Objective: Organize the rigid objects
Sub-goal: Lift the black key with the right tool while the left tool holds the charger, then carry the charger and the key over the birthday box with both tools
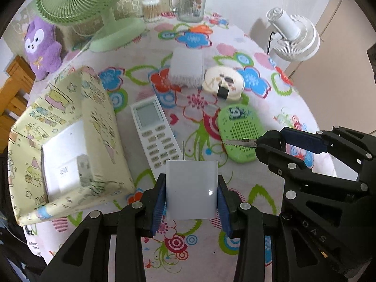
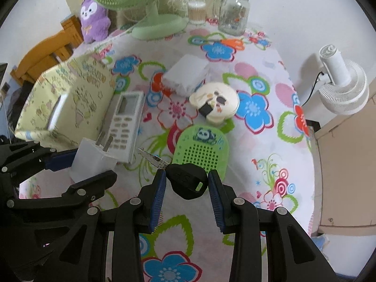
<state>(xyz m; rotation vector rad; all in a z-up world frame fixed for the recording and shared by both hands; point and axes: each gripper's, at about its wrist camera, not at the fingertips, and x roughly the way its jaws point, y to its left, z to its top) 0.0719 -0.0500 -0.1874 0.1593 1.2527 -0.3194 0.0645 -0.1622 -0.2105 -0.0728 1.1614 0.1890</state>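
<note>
My left gripper point(image 1: 190, 192) is shut on a white plug adapter point(image 1: 190, 189), prongs pointing away, held above the flowered tablecloth point(image 1: 258, 202). The same white plug adapter point(image 2: 94, 158) shows at the left of the right wrist view. My right gripper point(image 2: 186, 181) is shut on a key by its black head point(image 2: 186, 181), the metal blade point(image 2: 152, 158) sticking out to the left. In the left wrist view the key's metal blade point(image 1: 239, 142) points left from the right gripper point(image 1: 270, 144). A white remote point(image 1: 156, 132), a green panda case point(image 1: 238, 132) and a cream round box point(image 1: 223, 82) lie on the cloth.
A yellow patterned fabric bin point(image 1: 68, 141) holding a white box stands at the left. A white pack point(image 1: 186, 69) lies mid-table. Green fan point(image 1: 94, 7), glass mug jar point(image 1: 190, 2), cotton swab tub point(image 1: 151, 9) and purple plush point(image 1: 42, 47) line the back. A white fan point(image 1: 293, 37) stands off the right edge.
</note>
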